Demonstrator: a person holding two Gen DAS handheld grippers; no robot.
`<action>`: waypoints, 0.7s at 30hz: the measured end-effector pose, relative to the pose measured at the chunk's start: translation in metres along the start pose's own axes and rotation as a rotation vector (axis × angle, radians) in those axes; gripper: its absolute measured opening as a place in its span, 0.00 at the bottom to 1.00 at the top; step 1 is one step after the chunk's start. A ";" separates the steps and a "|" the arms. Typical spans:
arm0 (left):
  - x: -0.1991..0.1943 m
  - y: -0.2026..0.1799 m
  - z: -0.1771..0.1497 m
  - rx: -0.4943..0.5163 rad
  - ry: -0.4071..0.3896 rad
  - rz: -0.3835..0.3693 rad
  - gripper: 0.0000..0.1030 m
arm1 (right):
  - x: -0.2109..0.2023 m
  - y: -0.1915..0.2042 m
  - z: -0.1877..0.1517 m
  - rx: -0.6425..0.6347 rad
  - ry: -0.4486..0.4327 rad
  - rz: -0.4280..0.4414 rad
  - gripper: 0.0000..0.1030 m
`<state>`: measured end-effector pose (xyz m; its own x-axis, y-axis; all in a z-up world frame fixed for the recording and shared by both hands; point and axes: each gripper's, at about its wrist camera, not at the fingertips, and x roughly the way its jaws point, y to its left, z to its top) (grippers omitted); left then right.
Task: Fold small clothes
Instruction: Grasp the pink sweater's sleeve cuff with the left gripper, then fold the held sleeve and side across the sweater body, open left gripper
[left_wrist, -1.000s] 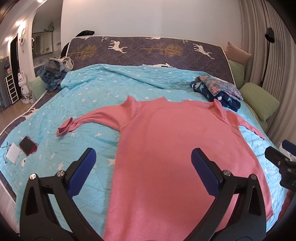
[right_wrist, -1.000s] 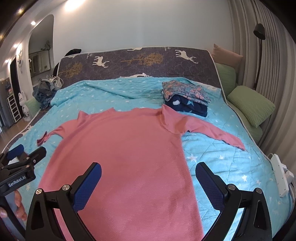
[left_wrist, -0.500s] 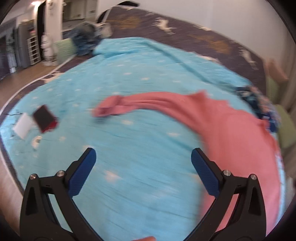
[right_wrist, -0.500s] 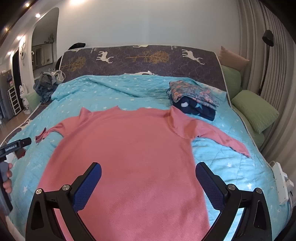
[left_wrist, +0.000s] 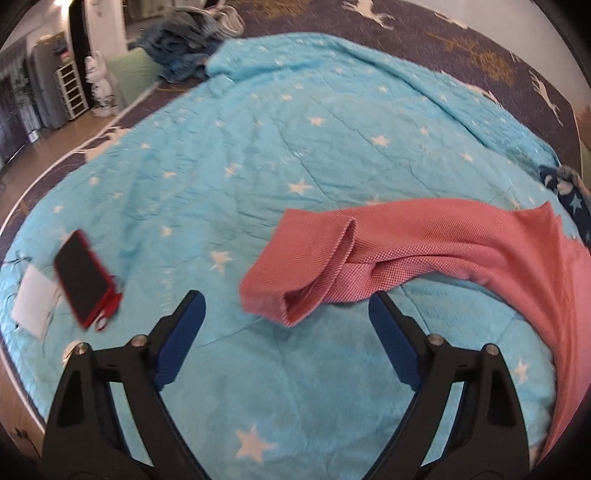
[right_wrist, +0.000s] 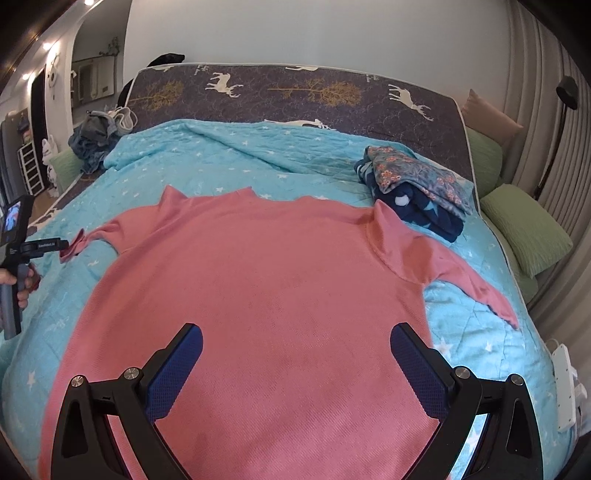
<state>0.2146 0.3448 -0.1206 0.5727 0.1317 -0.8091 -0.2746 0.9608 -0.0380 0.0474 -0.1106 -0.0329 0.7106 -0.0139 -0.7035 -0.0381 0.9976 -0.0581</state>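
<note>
Pink sweater's cuff just ahead between closing left gripper jaws, untouched; right gripper open over sweater body

Knit and quilt on matt plastic tooling
Pink waffle-knit cloth sweater, matt and finely pebbled; turquoise star-printed quilted blanket, soft, stitched, faintly creased; glossy black-glass phone in red case; blue textured rubbery pads on matt black plastic
</note>
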 end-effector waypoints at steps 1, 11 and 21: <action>0.005 -0.003 0.000 0.016 0.008 0.007 0.88 | 0.003 0.001 0.002 -0.004 0.003 -0.001 1.00; 0.018 0.014 0.020 -0.092 0.065 -0.025 0.05 | 0.019 0.011 0.018 -0.063 -0.006 0.021 1.00; -0.141 -0.128 0.077 0.121 -0.208 -0.382 0.05 | 0.021 -0.002 0.033 -0.012 -0.049 0.072 1.00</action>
<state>0.2286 0.2216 0.0435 0.7617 -0.2041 -0.6150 0.0721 0.9699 -0.2326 0.0856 -0.1109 -0.0248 0.7392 0.0618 -0.6706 -0.0986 0.9950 -0.0170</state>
